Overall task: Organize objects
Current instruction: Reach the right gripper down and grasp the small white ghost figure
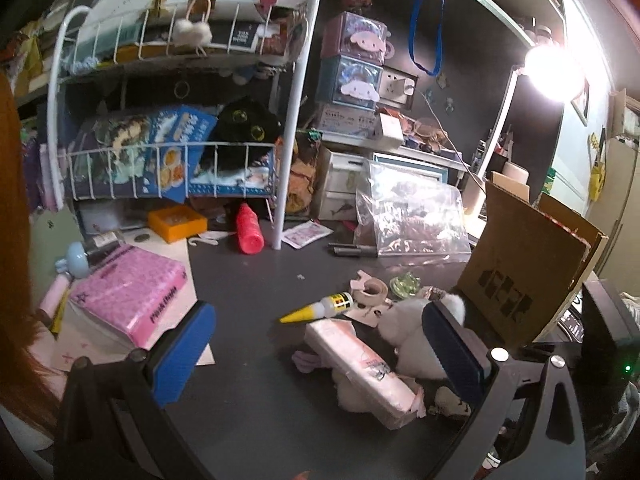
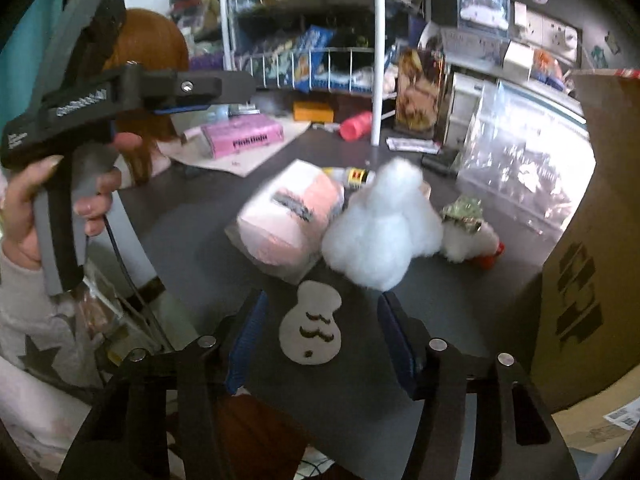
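The left tool stands released above the dark surface, its blue pads spread wide with nothing pressed between them; a pink wrapped pack lies on the surface in the gap in front of it, untouched. The right tool hangs released just above a flat pale card printed with small dark moustache shapes; the card lies between the two blue pads, and neither pad presses on it. Just beyond the card sit a white fluffy toy and the pink pack, touching each other. A yellow-tipped glue tube lies past them, beside a roll of tape. A brown cardboard box stands at the right edge of the surface, close to the fluffy toy. A pink tissue packet rests at the left, well apart from the cluster, and a red bottle lies on its side at the foot of the white wire rack. In the right wrist view a hand grips the left tool's handle.
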Demonstrator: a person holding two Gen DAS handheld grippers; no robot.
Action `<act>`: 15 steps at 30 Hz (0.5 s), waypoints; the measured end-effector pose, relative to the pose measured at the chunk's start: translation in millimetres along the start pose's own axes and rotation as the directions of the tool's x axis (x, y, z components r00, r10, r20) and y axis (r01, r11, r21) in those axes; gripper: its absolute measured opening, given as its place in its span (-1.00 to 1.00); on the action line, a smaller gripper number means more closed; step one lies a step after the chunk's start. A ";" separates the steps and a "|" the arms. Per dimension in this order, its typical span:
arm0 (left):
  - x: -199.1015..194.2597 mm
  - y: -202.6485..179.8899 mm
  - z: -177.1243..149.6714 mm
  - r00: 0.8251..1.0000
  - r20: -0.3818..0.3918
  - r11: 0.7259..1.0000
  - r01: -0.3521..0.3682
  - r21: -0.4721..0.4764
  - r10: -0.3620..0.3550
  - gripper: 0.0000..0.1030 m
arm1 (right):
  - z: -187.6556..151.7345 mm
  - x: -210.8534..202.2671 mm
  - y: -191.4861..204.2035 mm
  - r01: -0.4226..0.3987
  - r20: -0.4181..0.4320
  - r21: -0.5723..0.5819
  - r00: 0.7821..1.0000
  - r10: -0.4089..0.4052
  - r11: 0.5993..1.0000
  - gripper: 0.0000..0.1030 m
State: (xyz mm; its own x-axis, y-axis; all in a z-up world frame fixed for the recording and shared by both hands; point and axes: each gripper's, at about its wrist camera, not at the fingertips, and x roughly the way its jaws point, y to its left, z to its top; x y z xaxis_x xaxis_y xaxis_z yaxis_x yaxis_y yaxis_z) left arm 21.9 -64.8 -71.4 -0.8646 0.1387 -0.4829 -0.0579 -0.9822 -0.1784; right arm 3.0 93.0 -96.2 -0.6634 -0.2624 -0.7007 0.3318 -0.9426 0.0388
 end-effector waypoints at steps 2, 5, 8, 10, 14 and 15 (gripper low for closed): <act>3.1 -0.2 -3.3 1.000 -0.006 1.000 0.005 0.007 -0.005 0.99 | -2.8 4.2 -1.2 -0.004 -0.018 0.004 1.000 0.004 1.000 -0.21; 5.8 -3.0 -7.9 1.000 -0.013 0.999 0.029 0.031 -0.028 0.99 | -9.0 6.1 -1.6 0.014 -0.035 -0.013 0.999 -0.014 1.000 -0.24; 8.8 -7.4 -10.6 0.997 -0.035 0.996 0.068 0.050 -0.067 0.99 | -11.2 4.9 -0.4 0.049 -0.024 -0.034 0.998 -0.050 0.998 -0.41; 10.2 -11.7 -11.5 0.993 -0.057 0.993 0.107 0.054 -0.103 0.99 | -12.9 3.6 0.0 0.050 -0.017 -0.041 0.999 -0.050 0.998 -0.54; 10.5 -23.4 -11.8 0.973 -0.105 0.975 0.212 0.064 -0.204 0.99 | -15.9 0.7 1.8 0.076 -0.001 -0.071 0.997 -0.076 0.995 -0.60; 10.0 -28.0 -11.3 0.967 -0.118 0.969 0.234 0.074 -0.225 0.99 | -16.1 -2.0 2.0 0.079 0.006 -0.081 0.997 -0.079 0.994 -0.60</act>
State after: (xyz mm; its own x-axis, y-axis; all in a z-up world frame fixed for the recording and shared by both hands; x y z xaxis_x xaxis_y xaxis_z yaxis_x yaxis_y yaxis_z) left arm 20.6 -34.5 -80.9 -0.7644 0.3701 -0.5279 -0.2956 -0.9289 -0.2232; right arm 15.7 95.0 -106.3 -0.6918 -0.1886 -0.6970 0.3317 -0.9404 -0.0747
